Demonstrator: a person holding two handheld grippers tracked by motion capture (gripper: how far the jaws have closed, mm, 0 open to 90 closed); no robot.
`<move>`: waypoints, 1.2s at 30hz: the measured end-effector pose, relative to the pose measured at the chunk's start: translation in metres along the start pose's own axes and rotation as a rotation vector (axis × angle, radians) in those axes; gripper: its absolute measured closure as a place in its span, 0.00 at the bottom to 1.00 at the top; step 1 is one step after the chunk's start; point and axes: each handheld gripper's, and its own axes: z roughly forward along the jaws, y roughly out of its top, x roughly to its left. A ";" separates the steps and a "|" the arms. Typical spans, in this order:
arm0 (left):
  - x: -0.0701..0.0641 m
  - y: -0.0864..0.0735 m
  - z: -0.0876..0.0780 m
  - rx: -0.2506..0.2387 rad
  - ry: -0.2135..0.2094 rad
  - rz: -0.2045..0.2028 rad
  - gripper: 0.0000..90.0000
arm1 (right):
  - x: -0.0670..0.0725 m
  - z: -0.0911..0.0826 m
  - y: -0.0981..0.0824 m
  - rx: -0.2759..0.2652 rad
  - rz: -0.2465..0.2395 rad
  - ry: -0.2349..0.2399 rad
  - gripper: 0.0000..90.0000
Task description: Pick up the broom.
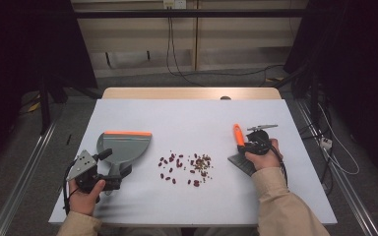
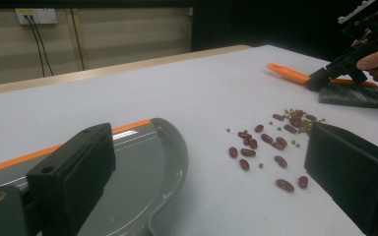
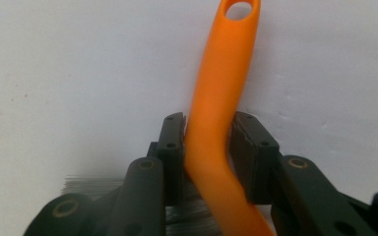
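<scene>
**Brush handle in my right claw, dustpan under my left**

My right claw (image 3: 207,147) is clenched on the orange handle of the brush (image 3: 221,88): both black jaws press against its sides, just above the dark bristles. In the high view this claw (image 1: 248,146) sits at the right of the table, the handle pointing away from me and the grey bristle head (image 1: 242,164) lying flat on the white tabletop (image 1: 192,118) under my hand.

My left claw (image 2: 211,172) has its jaws spread wide, gripping nothing between the pads. Beneath its left jaw lies the grey dustpan (image 2: 147,167) with its orange front edge. From above, that claw (image 1: 109,181) sits over the dustpan's handle end, the pan (image 1: 123,147) opening away from me; whether it touches the handle I cannot tell.

Between pan and brush lies a scatter of red beans (image 1: 173,164) and, nearer the brush, a small heap of little green ones (image 1: 203,162). They are apart from both tools.
</scene>
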 end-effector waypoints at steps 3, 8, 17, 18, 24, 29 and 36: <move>-0.001 0.000 0.000 0.002 -0.005 0.003 0.06 | -0.001 0.000 -0.001 -0.008 0.004 0.003 0.76; -0.001 0.001 0.000 -0.003 -0.002 0.009 0.06 | 0.001 0.000 -0.004 -0.028 -0.013 -0.004 0.76; -0.002 0.002 -0.003 -0.010 0.006 0.009 0.06 | -0.001 -0.003 -0.001 -0.022 -0.005 0.007 0.76; -0.002 0.003 -0.003 -0.013 0.005 0.008 0.06 | -0.001 -0.003 -0.002 -0.024 -0.004 0.010 0.76; -0.002 0.003 -0.002 -0.014 0.007 0.018 0.06 | 0.000 -0.016 0.003 -0.076 0.014 0.033 0.77; -0.002 0.003 -0.003 -0.014 0.008 0.016 0.06 | -0.001 -0.026 0.008 -0.118 0.017 0.060 0.78; -0.003 0.003 -0.002 -0.012 0.013 0.018 0.06 | -0.006 -0.039 0.013 -0.178 0.051 0.098 0.79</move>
